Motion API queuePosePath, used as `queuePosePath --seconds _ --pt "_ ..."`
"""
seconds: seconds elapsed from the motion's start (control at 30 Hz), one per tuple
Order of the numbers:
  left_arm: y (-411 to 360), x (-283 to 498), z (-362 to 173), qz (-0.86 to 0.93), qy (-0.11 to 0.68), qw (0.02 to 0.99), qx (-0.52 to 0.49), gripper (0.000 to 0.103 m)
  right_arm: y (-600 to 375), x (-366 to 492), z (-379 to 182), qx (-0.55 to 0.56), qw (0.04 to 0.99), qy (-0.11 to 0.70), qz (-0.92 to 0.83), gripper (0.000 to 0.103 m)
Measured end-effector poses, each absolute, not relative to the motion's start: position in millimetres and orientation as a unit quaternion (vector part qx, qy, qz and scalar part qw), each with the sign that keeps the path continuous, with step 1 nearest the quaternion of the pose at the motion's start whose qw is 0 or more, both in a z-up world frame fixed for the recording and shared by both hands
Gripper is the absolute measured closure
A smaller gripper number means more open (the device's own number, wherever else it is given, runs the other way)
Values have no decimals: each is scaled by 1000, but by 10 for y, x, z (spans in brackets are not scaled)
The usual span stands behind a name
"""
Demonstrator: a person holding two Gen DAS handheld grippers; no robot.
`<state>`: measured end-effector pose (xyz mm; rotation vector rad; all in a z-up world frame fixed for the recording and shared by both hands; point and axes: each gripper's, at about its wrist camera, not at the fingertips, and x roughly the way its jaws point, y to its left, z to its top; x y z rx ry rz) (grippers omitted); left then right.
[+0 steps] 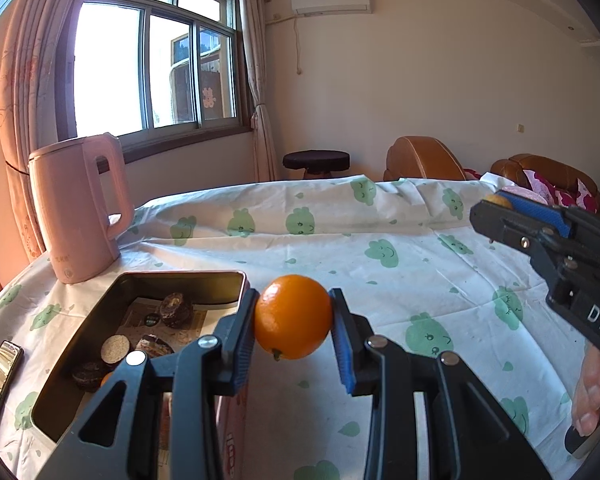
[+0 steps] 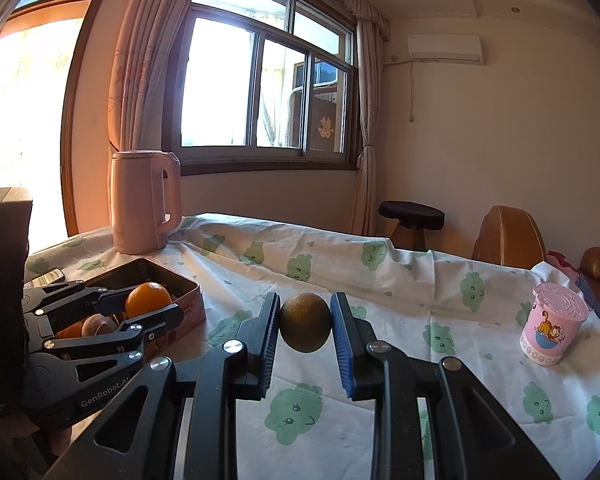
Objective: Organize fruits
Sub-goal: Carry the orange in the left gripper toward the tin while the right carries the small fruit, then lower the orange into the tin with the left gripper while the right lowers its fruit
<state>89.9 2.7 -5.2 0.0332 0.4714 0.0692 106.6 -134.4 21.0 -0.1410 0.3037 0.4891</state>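
An orange [image 1: 293, 317] is gripped between the pads of the left claw [image 1: 293, 336], which is closed on it and held off the tabletop [image 1: 400, 248]. Just left of that claw a tin [image 1: 60, 364] is seen, with dark round items and paper inside. A pink kettle [image 1: 78, 208] stands beyond the tin, and a phone [image 1: 0, 376] lies at the far left.

A darker, greenish-brown fruit [image 2: 305, 323] is clamped between the pads of the right claw [image 2: 305, 344], likewise shut on it and raised above the cloth. Well to the right of that claw a pink cup [image 2: 553, 325] stands. To its left, the left claw [image 2: 148, 312] is seen with the orange [image 2: 148, 299] over the near edge of the tin [image 2: 188, 304]. The kettle [image 2: 144, 200] stands behind.
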Motion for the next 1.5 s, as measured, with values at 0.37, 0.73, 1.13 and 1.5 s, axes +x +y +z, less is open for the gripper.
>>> queuePosePath --seconds 0.37,0.73,1.13,1.5 --pt "358 744 71 58 225 972 19 67 -873 981 456 -99 946 134 277 75" --pt "790 643 148 94 223 970 15 67 -426 977 504 -111 934 135 312 75" --pt "1306 576 154 146 231 962 4 67 -125 993 428 -99 922 149 343 75" --pt "1391 606 42 149 252 956 3 67 109 1048 288 -101 914 168 355 75"
